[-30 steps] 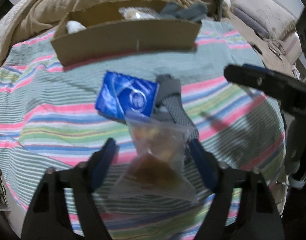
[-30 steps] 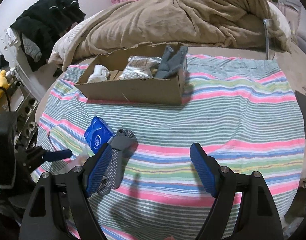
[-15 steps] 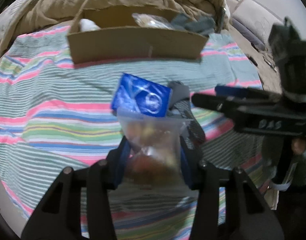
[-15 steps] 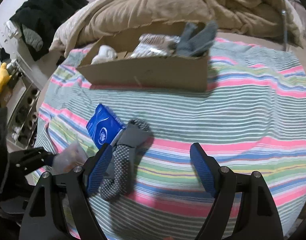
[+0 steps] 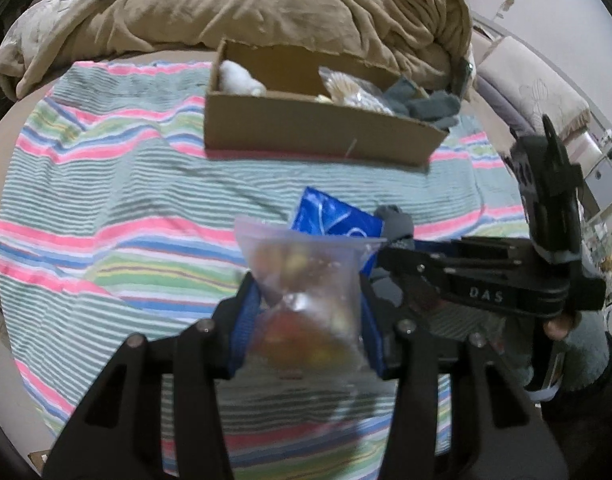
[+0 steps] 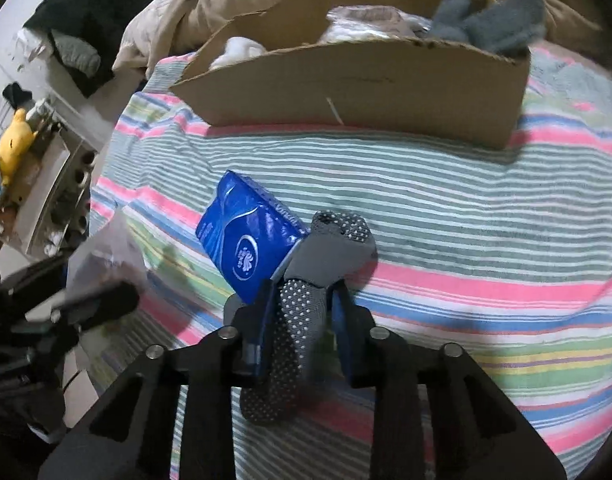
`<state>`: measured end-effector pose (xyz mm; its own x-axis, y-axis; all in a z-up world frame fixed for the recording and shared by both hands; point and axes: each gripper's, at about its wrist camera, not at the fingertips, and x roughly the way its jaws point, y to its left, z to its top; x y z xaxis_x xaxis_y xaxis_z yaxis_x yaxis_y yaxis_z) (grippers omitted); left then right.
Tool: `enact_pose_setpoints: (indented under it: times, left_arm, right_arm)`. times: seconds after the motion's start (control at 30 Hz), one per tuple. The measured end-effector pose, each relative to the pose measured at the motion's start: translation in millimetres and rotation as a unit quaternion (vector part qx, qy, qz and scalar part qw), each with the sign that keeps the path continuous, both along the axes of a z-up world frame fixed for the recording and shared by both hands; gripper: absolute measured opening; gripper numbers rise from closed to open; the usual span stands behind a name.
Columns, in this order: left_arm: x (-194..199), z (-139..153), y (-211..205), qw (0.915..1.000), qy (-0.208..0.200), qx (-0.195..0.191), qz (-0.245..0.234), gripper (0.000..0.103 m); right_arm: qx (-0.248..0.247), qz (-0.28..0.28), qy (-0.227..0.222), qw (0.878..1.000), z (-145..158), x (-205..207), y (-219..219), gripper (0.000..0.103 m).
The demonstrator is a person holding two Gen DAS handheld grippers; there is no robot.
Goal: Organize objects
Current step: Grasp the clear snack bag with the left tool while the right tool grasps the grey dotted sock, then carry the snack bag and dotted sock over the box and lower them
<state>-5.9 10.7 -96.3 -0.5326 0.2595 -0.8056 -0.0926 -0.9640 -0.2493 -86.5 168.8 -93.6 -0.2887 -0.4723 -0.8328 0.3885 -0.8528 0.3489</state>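
Your left claw (image 5: 308, 312) pinches the slack snack bag (image 5: 306, 280) above the striped blanket (image 5: 117, 208), your right claw (image 6: 301, 320) grips the dotted sock (image 6: 293, 320) touching the blue pack (image 6: 245, 236); lifting may drag that pack or let the bag slip short of the cardboard box (image 6: 366, 88).

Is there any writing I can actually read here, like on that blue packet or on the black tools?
"DAS": pale letters on the side of the right gripper, seen from the left camera.
Blue packet: a round white logo and a line of small print along its edge, both too blurred to read.
Cardboard box: no writing visible.
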Motion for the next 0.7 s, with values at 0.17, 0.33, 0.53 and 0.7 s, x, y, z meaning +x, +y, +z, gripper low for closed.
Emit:
enact_pose_setpoints:
  times: [0.17,0.33,0.53,0.7]
  left_arm:
    - [-1.6,11.4,-8.2,0.9998,0.017,0.002,0.008,0.048]
    - [-3.0,24.3,-14.8,0.9993,0.035,0.004,0.017,0.048]
    - [-6.7,38.6,-19.5,0.9981,0.056,0.008,0.024,0.048]
    - [-13.2,50.9,-23.0,0.9971,0.073,0.008,0.024,0.048]
  right_arm:
    - [0.008,-0.01,0.022,1.0,19.7,4.5,8.0,0.021]
    - [-0.005,-0.018,0.043,0.999,43.7,7.4,16.1,0.02]
    - [-0.023,-0.024,0.072,0.997,78.1,9.6,24.0,0.02]
    - [-0.03,-0.031,0.092,0.995,98.7,5.4,28.3,0.02]
